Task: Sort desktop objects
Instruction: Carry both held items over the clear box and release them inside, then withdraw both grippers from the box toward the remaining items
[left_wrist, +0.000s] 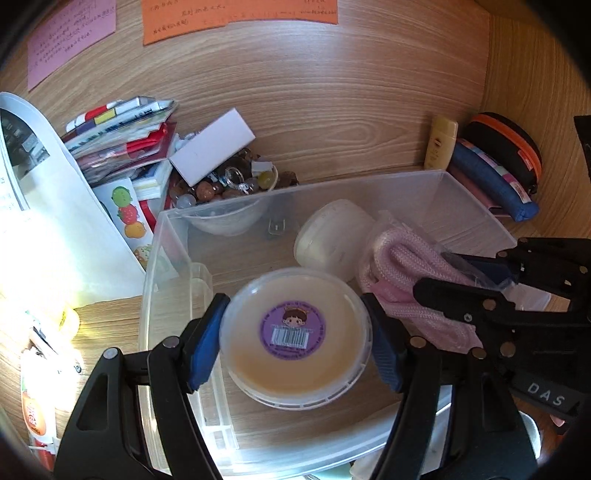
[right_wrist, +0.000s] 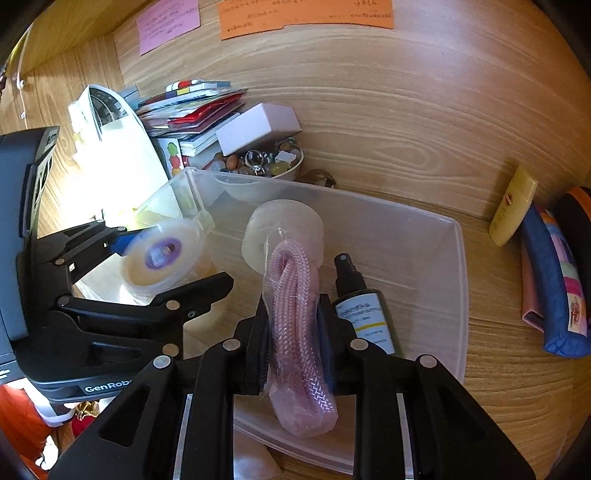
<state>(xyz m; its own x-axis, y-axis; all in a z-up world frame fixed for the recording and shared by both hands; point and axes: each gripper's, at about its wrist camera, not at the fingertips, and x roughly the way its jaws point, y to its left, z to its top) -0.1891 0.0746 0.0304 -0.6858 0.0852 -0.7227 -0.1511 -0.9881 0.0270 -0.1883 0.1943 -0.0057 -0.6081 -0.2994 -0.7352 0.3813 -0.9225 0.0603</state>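
Desktop objects are gathered in and around a clear plastic storage bin (left_wrist: 436, 181) that stands on a wood-grain desk (left_wrist: 332, 92). Over the bin's near left part, the left gripper (left_wrist: 295, 339) holds a round translucent tub with a cream-coloured filling and a purple barcode sticker on its lid (left_wrist: 295, 332); its blue pads (left_wrist: 207, 339) press against the tub's opposite sides, so the jaws stand fairly wide but pinch the tub. In the right wrist view the same tub (right_wrist: 162, 258) shows tilted between those fingers at the bin's left wall.

To its right, the right gripper (right_wrist: 293, 332) is pressed nearly together on a pink braided cord sealed in a clear plastic bag (right_wrist: 295, 321), which hangs over the bin's middle. Just beside it on the right, a dark spray bottle with a white and yellow label (right_wrist: 364, 306) lies on the bin floor. Farther in, a round frosted plastic container (right_wrist: 284, 225) rests on its side.

Beyond the bin's far left corner sit a white bowl of coloured stones and rings (right_wrist: 266, 164), a pale rectangular box (right_wrist: 258, 127) leaning on it, and a stack of booklets and cards (right_wrist: 192, 107). On the right, outside the bin, lie a yellow tube (right_wrist: 511, 210), a blue fabric pouch (right_wrist: 554, 280) and a black case with orange trim (left_wrist: 509, 147). Pink (left_wrist: 70, 37) and orange (left_wrist: 236, 14) notes are on the far surface.
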